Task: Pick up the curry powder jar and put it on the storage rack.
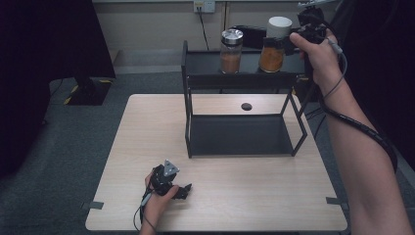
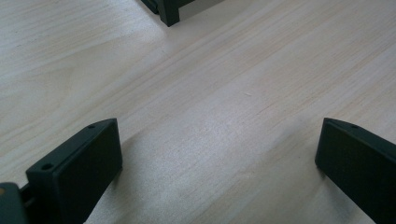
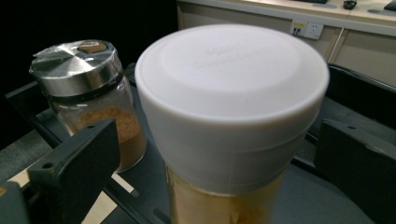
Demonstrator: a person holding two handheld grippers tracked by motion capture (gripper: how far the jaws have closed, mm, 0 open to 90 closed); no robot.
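A staged test room, more lab or office than home: a bare light-wood table stands on grey carpet, its near corners marked with strips of grey tape. A black metal rack sits toward the table's far edge, holding two spice jars. Behind runs a plain beige wall with a socket and a plugged-in cable. A black stand with yellow-and-black hazard tape at its foot stands on the floor off the far left corner.

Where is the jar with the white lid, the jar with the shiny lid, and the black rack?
white-lid jar (image 3: 231, 84), right gripper view, on its lid.
shiny-lid jar (image 1: 231, 49), high view, on its glass body.
black rack (image 1: 187, 103), high view, on its left post.
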